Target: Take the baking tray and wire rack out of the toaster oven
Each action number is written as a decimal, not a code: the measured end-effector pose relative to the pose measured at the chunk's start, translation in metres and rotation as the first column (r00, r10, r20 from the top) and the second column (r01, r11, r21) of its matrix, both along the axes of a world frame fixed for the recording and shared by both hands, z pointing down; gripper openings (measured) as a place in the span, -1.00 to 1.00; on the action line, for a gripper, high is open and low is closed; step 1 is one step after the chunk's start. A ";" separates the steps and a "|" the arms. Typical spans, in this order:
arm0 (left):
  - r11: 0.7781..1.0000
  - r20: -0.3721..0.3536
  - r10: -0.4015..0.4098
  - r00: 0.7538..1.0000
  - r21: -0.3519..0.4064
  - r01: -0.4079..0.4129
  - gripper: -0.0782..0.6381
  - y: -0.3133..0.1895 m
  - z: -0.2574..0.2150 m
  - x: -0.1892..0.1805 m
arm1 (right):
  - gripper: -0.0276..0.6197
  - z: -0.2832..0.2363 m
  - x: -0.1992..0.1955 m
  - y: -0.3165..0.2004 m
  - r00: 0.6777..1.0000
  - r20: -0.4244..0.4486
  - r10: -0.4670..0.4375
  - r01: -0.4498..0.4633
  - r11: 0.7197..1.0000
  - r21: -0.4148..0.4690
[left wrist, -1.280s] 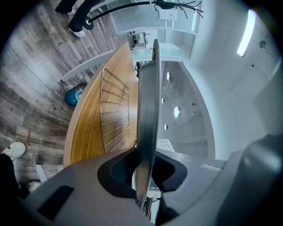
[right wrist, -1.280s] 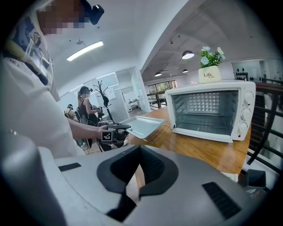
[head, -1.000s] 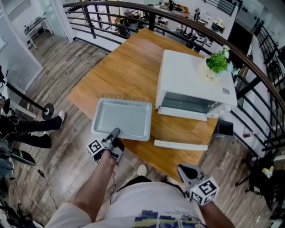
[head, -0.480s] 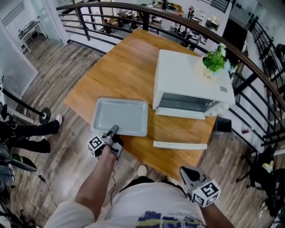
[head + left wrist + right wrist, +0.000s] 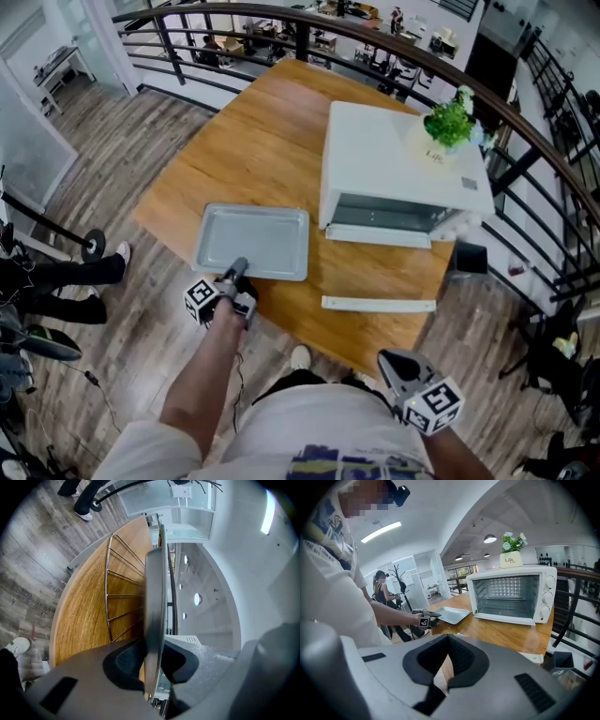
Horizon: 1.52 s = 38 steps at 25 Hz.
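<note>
The grey baking tray [image 5: 251, 242] is over the near-left part of the wooden table [image 5: 262, 141], and my left gripper [image 5: 239, 269] is shut on the tray's near rim. In the left gripper view the tray [image 5: 154, 597] shows edge-on between the pads of my left gripper [image 5: 152, 660]. The wire rack [image 5: 117, 583] lies on the wood just beneath it. The white toaster oven [image 5: 398, 159] stands at the right with its door open and its inside bare [image 5: 513, 595]. My right gripper [image 5: 389, 359] hangs close to my body, shut on nothing [image 5: 449, 660].
A small potted plant [image 5: 448, 127] sits on top of the oven. A white flat strip [image 5: 378, 305] lies near the table's front edge. A dark railing [image 5: 525, 122] curves behind the table. Someone's legs [image 5: 56, 272] are on the floor at the left.
My left gripper and the tray have sunk a little toward the table. The rack's far edge, visible behind the tray a second ago, is now covered. The right gripper has stayed put.
</note>
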<state>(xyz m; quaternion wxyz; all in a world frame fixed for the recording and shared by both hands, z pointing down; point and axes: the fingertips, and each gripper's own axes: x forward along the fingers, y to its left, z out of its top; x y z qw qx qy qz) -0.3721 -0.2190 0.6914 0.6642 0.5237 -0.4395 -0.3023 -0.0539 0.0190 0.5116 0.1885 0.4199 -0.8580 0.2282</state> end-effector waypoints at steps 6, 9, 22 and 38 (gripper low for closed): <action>0.997 0.039 0.011 0.999 -0.072 -0.008 -0.59 -0.001 0.004 0.005 | -0.91 0.000 0.002 -0.004 1.000 0.006 0.003 -0.003 1.000 0.017; 0.993 0.089 0.025 0.996 -0.117 -0.014 -0.60 -0.001 0.008 0.006 | -0.91 0.000 0.003 -0.005 1.000 0.007 0.004 -0.004 1.000 0.016; 0.965 0.330 0.054 0.942 -0.260 0.036 -0.60 -0.001 0.015 0.004 | -0.91 0.003 0.013 -0.008 1.000 0.020 0.011 -0.011 1.000 0.003; 0.928 0.555 0.072 0.829 -0.341 0.148 -0.37 -0.003 0.013 0.007 | -0.91 -0.007 0.041 -0.010 0.999 0.018 0.031 -0.031 1.000 0.007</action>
